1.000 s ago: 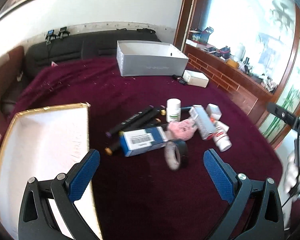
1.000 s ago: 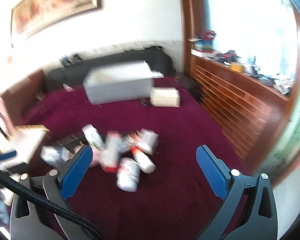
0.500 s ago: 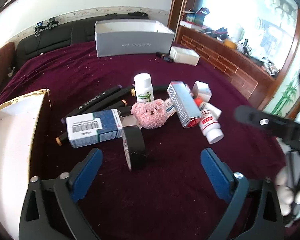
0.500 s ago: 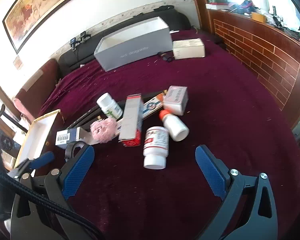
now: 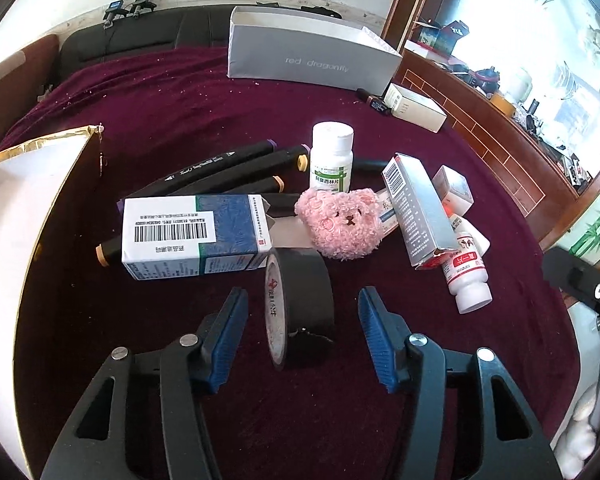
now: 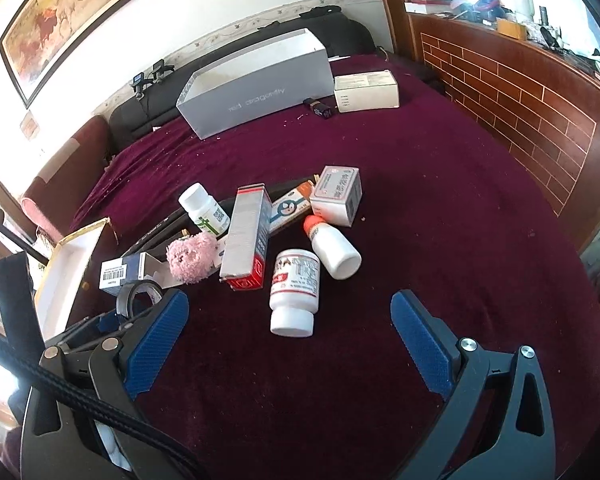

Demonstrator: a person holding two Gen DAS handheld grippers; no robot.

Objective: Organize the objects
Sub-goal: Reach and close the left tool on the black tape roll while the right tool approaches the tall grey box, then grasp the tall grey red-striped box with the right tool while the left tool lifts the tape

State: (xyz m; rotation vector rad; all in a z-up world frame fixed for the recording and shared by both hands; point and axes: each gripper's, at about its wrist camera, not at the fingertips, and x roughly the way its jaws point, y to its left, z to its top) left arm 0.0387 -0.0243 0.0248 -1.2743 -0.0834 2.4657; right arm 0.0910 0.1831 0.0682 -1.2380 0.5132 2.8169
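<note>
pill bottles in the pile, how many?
3. An upright green-label bottle stands behind the pink bear. A red-label bottle lies nearest the right claw. An orange-capped bottle lies beside it. Others may be hidden under boxes.

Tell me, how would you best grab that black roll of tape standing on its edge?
Pinch the black tape roll across its two flat faces, coming level from the near side. It stands upright on the cloth between the open pads of the left hand-held gripper, one face towards each pad.
</note>
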